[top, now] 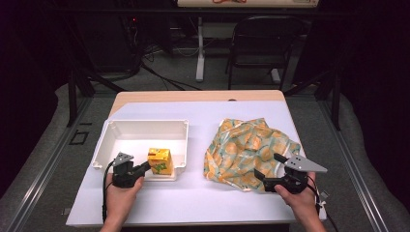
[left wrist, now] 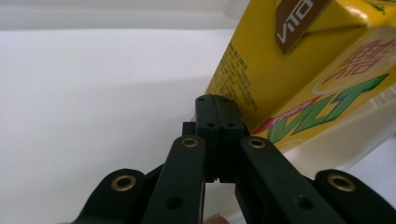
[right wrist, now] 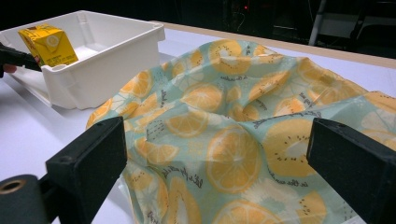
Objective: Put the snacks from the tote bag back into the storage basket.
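A yellow drink carton (top: 160,161) stands in the near right corner of a white tray (top: 145,123). My left gripper (top: 145,167) is at the tray's near rim, its tips against the carton's left side. In the left gripper view the jaws are shut together with nothing between them, beside the carton (left wrist: 299,70). A crumpled teal cloth with orange slices printed on it (top: 249,150) lies to the right of the tray. My right gripper (top: 268,166) stands open at the cloth's near edge, and the cloth (right wrist: 224,102) lies just ahead of its wide-apart jaws. The carton (right wrist: 49,44) and tray (right wrist: 116,51) show beyond.
A white sheet covers the table (top: 203,193), with a wooden strip (top: 193,95) bare at the far edge. Beyond the table stand a black folding chair (top: 261,43) and a white stand leg (top: 200,53), with cables on the floor.
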{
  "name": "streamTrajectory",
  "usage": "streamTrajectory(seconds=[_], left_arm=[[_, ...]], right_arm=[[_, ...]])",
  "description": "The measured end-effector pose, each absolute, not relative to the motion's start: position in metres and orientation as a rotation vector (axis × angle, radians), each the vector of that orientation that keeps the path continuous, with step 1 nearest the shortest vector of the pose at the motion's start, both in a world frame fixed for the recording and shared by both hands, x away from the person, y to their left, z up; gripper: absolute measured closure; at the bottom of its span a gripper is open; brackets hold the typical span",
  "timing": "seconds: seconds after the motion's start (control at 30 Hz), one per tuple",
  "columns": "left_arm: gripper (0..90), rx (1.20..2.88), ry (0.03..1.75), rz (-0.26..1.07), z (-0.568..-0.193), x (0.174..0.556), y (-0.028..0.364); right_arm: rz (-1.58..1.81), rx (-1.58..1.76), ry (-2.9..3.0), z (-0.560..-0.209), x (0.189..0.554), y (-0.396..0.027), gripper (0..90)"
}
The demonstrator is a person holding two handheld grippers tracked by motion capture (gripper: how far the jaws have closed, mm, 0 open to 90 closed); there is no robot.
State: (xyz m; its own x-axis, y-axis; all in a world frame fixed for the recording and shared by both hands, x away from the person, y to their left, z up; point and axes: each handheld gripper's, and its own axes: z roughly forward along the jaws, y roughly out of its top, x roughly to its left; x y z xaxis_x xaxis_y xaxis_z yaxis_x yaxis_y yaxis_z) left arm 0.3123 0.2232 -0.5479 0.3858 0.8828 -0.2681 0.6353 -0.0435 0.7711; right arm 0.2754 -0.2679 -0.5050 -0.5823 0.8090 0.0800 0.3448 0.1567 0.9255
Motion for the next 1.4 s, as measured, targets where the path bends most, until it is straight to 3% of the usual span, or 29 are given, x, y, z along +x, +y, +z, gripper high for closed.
streamTrajectory(seconds=[0.33,0.53,0.7,1.4], left_arm=[[90.0,1.775,1.327,0.345,-0.548,0.312,0.22],[90.0,1.725,1.373,0.267,-0.538,0.287,0.234],[90.0,1.834,1.342,0.238,-0.548,0.287,0.209],[90.0,1.847,1.323,0.285,-0.558,0.31,0.181]], right_arm=[[1.414,1.095,2.002,-0.505,0.276,-0.268,4.4],[1.411,1.108,1.985,-0.504,0.274,-0.272,4.4],[1.412,1.108,1.987,-0.504,0.277,-0.27,4.4],[1.403,1.097,1.997,-0.506,0.276,-0.268,4.4]])
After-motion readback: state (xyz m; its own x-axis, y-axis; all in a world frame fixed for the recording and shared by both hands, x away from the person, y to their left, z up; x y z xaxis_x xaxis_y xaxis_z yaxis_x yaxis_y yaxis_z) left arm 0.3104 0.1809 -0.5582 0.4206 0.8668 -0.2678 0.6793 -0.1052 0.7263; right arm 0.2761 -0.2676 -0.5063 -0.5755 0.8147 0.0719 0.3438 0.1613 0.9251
